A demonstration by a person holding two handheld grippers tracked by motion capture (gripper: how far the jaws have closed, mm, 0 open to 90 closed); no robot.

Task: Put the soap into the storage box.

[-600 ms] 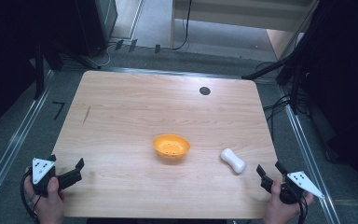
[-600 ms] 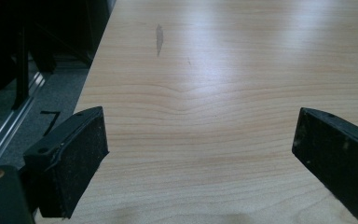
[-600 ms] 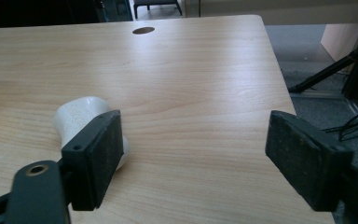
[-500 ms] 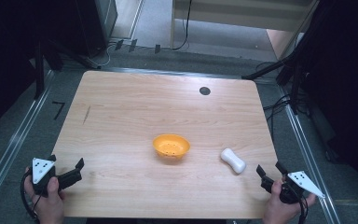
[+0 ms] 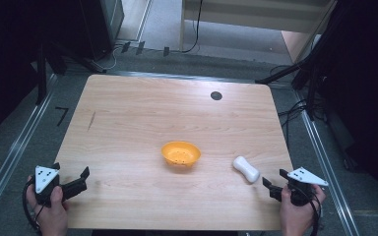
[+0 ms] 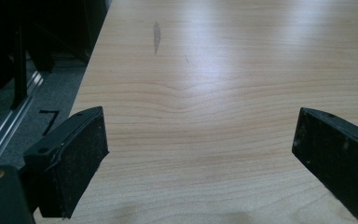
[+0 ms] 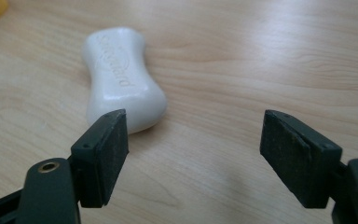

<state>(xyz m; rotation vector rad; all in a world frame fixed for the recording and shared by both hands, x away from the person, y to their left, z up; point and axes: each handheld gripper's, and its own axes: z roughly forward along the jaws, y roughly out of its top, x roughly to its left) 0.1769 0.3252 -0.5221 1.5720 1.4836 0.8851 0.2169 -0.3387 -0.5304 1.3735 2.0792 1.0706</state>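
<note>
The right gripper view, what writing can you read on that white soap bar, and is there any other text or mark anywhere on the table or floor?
White waisted soap bar: raised lettering runs along its top; the end seems to read "ard", the rest is too blurred to read.
Grey floor left of the light wooden table: a black mark shaped like "7", perhaps only tape.
Orange plastic bowl: no text that I can see.

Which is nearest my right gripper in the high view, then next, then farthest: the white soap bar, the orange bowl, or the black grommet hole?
From the right gripper:
1. White soap bar, just ahead of its jaws.
2. Orange bowl, mid-table, further left.
3. Black grommet hole, near the far edge.
</note>
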